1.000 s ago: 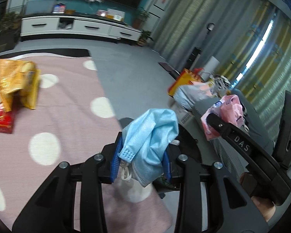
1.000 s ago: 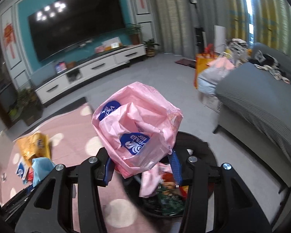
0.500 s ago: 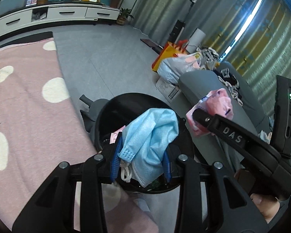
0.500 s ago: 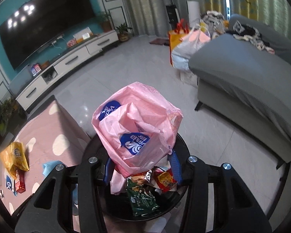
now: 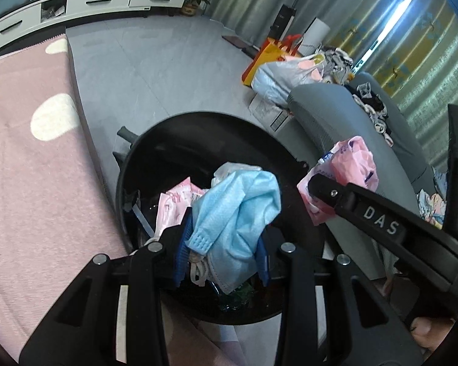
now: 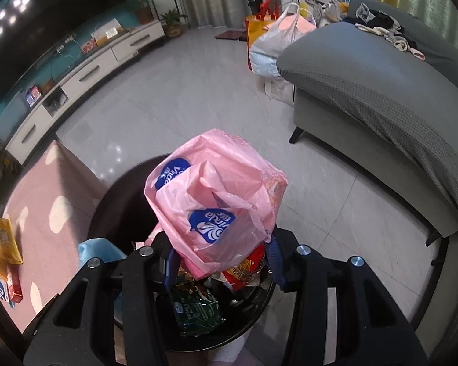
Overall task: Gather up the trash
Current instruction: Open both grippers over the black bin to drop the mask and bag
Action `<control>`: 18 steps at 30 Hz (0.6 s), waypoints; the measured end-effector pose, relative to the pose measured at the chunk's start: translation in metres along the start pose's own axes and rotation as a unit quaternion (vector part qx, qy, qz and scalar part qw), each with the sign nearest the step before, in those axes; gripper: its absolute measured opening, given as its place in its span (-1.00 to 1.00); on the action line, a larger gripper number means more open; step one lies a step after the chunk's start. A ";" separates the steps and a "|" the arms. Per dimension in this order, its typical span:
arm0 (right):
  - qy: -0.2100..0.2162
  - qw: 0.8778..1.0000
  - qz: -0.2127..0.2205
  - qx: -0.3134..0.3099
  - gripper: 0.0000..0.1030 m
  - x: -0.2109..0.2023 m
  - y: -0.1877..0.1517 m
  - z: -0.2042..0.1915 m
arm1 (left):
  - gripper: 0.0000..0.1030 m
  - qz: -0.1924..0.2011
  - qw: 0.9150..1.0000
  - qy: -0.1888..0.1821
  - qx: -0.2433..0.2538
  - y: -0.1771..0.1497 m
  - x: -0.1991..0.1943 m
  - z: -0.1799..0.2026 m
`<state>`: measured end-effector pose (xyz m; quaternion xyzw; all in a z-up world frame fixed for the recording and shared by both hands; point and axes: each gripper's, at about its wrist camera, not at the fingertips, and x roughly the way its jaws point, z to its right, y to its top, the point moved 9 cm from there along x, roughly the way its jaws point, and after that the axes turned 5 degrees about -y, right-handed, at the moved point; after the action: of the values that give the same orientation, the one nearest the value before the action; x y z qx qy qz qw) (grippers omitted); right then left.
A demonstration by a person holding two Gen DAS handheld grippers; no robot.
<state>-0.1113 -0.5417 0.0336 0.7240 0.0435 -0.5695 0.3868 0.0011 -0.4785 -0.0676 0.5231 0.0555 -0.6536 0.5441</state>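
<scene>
Crumpled soft blue face mask (image 5: 238,210) clamped in left gripper (image 5: 223,254); crinkly pink plastic bag (image 6: 216,201) clamped in right gripper (image 6: 223,263). Both tilt down over round black bin (image 5: 131,164), wrappers below the fingertips.

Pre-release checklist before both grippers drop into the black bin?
1. Left gripper shut on crumpled blue face mask: ok.
2. Right gripper shut on pink plastic Vinda bag: ok.
3. Mask over round black trash bin opening: ok.
4. Bag over bin opening: ok.
5. Room inside the bin: cannot tell; green wrapper and other trash already inside.
6. Grippers clear of each other: ok.
</scene>
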 end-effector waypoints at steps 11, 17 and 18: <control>0.010 1.000 -0.012 0.008 -0.06 0.007 0.001 0.004 | -0.31 -0.014 0.999 0.024 0.023 -0.008 0.020 0.008; 0.007 1.000 -0.013 0.014 -0.04 0.006 0.003 0.007 | -0.17 -0.006 0.999 0.035 0.039 -0.011 0.016 0.013; 0.007 1.000 -0.012 0.015 -0.04 0.006 0.003 0.007 | -0.12 -0.003 0.999 0.036 0.040 -0.010 0.013 0.013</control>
<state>-0.1135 -0.5502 0.0296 0.7332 0.0469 -0.5695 0.3686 -0.0132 -0.4918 -0.0766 0.5680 0.0502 -0.6373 0.5183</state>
